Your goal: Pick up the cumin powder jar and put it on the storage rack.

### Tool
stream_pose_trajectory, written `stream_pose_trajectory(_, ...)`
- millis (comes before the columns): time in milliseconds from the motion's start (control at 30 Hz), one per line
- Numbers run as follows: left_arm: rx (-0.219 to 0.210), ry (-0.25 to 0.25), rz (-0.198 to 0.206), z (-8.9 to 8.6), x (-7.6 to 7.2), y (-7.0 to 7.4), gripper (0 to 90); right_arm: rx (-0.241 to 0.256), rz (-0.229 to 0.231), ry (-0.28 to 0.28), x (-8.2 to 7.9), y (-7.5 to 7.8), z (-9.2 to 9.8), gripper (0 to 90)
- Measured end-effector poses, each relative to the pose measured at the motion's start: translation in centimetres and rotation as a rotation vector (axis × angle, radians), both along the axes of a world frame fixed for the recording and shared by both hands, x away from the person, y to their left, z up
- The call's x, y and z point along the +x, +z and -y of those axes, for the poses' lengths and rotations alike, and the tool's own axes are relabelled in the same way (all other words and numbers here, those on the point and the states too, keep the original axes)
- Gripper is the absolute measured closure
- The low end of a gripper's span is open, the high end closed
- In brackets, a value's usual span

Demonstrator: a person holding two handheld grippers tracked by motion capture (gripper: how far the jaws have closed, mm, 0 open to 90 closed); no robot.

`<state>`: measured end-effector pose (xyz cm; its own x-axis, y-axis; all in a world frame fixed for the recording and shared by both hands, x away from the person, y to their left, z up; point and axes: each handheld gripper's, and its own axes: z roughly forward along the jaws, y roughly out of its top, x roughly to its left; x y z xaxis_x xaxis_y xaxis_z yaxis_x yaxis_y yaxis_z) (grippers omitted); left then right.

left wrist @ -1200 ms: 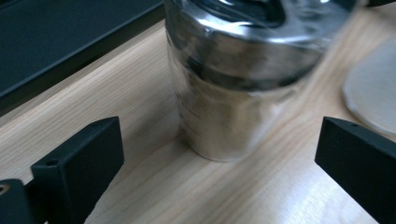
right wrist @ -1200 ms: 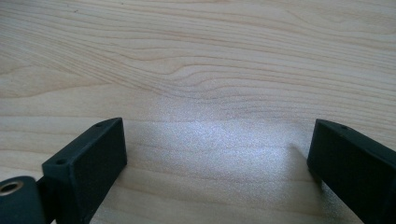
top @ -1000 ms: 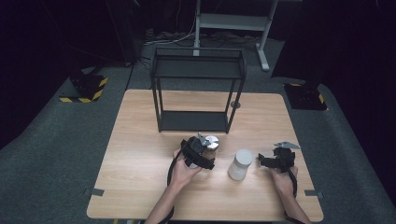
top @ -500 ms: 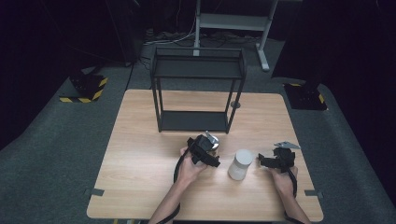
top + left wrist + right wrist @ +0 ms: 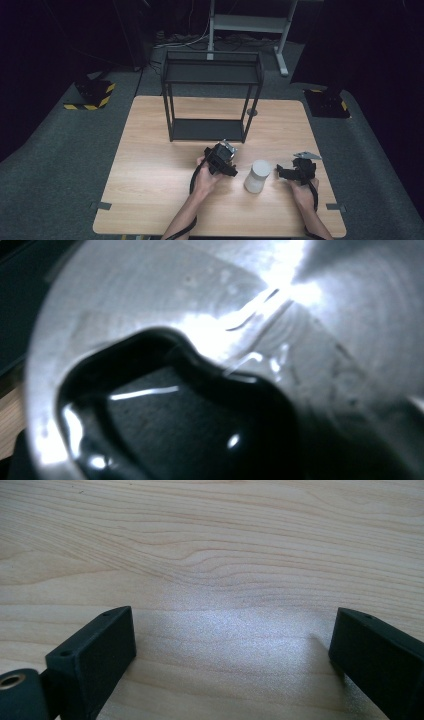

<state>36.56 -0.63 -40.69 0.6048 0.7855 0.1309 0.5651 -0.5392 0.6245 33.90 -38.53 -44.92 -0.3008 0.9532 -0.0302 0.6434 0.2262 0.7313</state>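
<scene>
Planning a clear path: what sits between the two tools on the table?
In the high view, a white jar stands between the left tool and the right tool.

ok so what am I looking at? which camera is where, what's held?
No robot: a person holds a left gripper and right gripper, each carrying its own camera. The high view looks down on the wooden table, which bears a black two-shelf rack and a white jar between the grippers. The right gripper view shows its fingers open over bare wood. The left gripper view shows a shiny silvery surface, blurred and very close; whether it is held is unclear.
</scene>
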Motion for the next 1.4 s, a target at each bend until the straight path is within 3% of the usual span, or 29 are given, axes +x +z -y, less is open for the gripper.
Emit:
stream_pose_trajectory(400, -0.002, 0.009, 0.005, 0.3, -0.2, -0.4, 24.6, 0.0, 0.0, 0.0, 0.0, 0.0, 0.0, 4.1)
stream_pose_trajectory(600, -0.021, 0.003, 0.004, 0.0, -0.1, -0.6, 26.0, 0.0, 0.0, 0.0, 0.0, 0.0, 0.0, 4.1)
stream_pose_trajectory(733, -0.056, 0.0, -0.003, -0.7, 0.0, -0.5, 27.9, 0.0, 0.0, 0.0, 0.0, 0.0, 0.0, 4.1)
stream_pose_trajectory(900, -0.039, -0.005, 0.021, -0.4, -0.3, -0.5, 29.6, 0.0, 0.0, 0.0, 0.0, 0.0, 0.0, 4.0)
stream_pose_trajectory(1033, -0.06, -0.012, 0.004, -0.8, -0.1, -0.5, 30.0, 0.0, 0.0, 0.0, 0.0, 0.0, 0.0, 4.1)
stream_pose_trajectory(1233, -0.045, -0.021, 0.003, -0.9, -0.1, -0.1, 30.3, 0.0, 0.0, 0.0, 0.0, 0.0, 0.0, 4.1)
stream_pose_trajectory(1400, -0.061, -0.03, -0.005, -1.2, 0.0, 0.6, 30.3, 0.0, 0.0, 0.0, 0.0, 0.0, 0.0, 4.1)
